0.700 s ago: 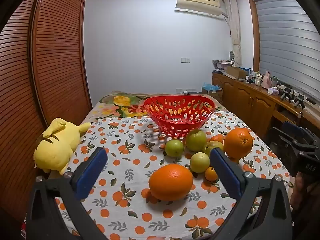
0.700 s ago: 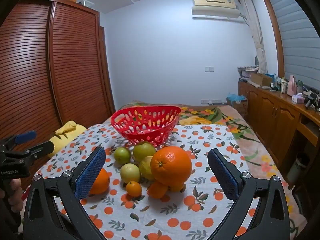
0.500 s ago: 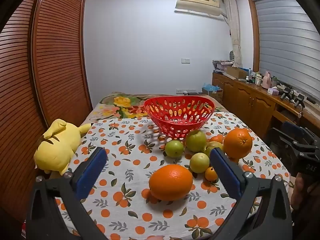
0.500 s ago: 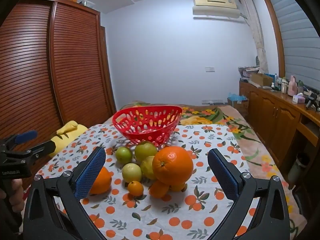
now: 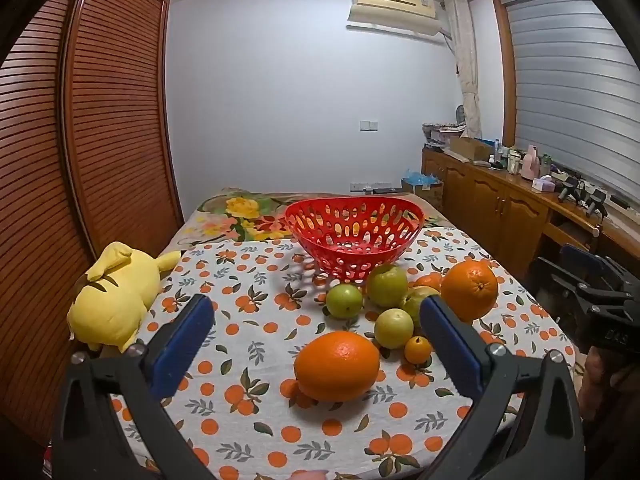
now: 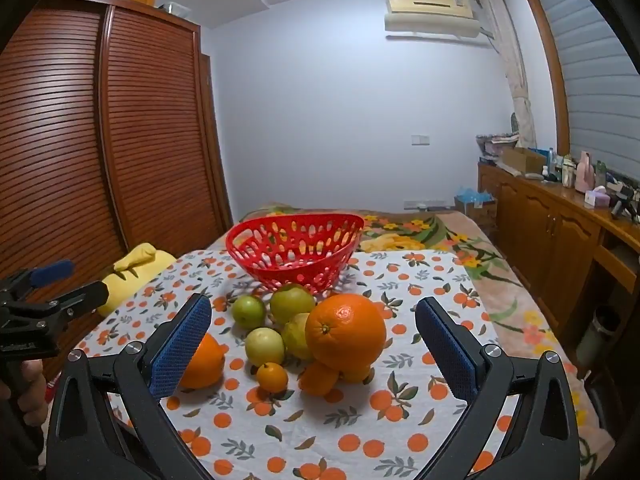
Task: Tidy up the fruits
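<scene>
We see the fruits (image 5: 390, 312) sit a touch nearer than before, centre frame below the empty basket (image 5: 354, 236). The near orange (image 5: 337, 366) lies long axis left-right. Both left tongs (image 5: 316, 322) and right tongs (image 6: 314, 322) gape wide, holding nothing.

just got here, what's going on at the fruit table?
A person holds a two-finger gripper in each hand over a table with a fruit-print cloth. Both the left gripper and the right gripper are open and hold nothing. The red basket looks empty. The fruit sits on the cloth in front of it: two large oranges, green fruits and a small orange one. Nothing sorted yet.
</scene>
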The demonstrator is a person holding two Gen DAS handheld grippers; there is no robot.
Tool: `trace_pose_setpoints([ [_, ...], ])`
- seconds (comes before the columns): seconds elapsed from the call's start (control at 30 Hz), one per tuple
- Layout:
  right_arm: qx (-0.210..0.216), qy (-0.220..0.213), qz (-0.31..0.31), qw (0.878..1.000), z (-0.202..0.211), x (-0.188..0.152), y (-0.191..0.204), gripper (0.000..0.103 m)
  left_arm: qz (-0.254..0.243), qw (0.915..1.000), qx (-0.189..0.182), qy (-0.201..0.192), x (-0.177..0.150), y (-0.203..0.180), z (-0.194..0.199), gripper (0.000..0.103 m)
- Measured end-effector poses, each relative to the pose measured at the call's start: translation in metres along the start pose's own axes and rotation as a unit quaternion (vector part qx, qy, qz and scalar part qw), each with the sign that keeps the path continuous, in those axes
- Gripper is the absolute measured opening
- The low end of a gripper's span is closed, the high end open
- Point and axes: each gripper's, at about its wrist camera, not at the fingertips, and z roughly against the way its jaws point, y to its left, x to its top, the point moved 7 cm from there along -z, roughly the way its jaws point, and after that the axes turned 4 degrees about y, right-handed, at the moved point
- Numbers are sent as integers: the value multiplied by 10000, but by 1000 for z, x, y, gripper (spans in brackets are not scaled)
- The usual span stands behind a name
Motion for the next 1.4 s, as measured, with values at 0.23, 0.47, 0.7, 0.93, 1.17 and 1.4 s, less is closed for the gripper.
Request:
trace_pose_setpoints([
  [0.23, 11, -6, -11, 10000, 2, 0, 0, 103, -4, 10000, -16, -55, 2, 0, 5, 103],
  [0.47, 0, -17, -9, 10000, 4, 1, -1, 103, -15, 9999, -35, -115, 3, -1, 8, 103],
  [0.7, -3, -23, -8, 10000, 4, 1, -1, 103, -46, 9999, 20, -145, 3, 0, 9, 103],
  [0.93, -6, -24, -4, 10000, 5, 2, 1, 103, -30, 9999, -20, -133, 2, -1, 9, 103],
  [1.17, -6, -32, -5, 10000, 5, 2, 1, 103, -30, 9999, -20, -142, 2, -1, 9, 103],
  [1.4, -8, -36, 0, 10000, 6, 2, 1, 103, -46, 9999, -17, -151, 3, -2, 10, 103],
])
